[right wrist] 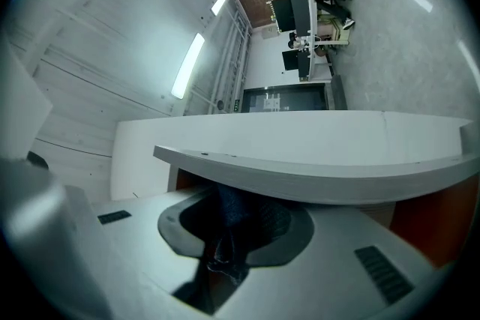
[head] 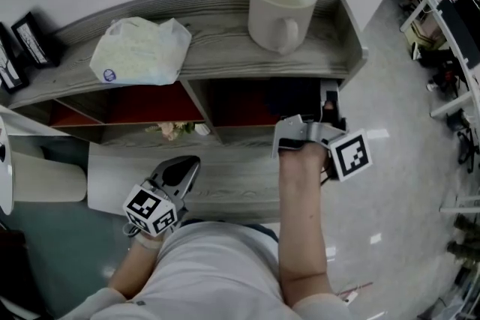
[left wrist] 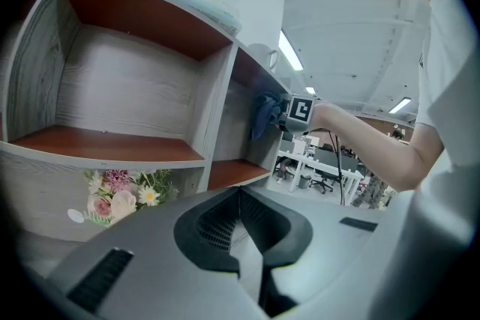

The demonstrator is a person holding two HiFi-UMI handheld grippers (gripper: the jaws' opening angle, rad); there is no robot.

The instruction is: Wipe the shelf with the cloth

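The grey wooden shelf (head: pixel 217 26) has red-brown compartments below its top board. My right gripper (head: pixel 309 127) reaches into the right-hand compartment, shut on a dark blue cloth (right wrist: pixel 229 217). In the right gripper view the cloth hangs between the jaws just under the edge of a shelf board (right wrist: pixel 315 176). The left gripper view shows that cloth (left wrist: pixel 264 112) bunched against the compartment's wall, beside the right gripper's marker cube (left wrist: pixel 300 110). My left gripper (head: pixel 178 174) hovers over the lower ledge in front of the left compartment (left wrist: pixel 127 97), jaws together and holding nothing.
On the top board stand a large cream mug (head: pixel 281 7) and a white plastic bag (head: pixel 139 49); picture frames (head: pixel 26 41) are at its left end. Artificial flowers (left wrist: pixel 120 191) sit under the left compartment. Office desks and chairs (head: pixel 442 11) stand far right.
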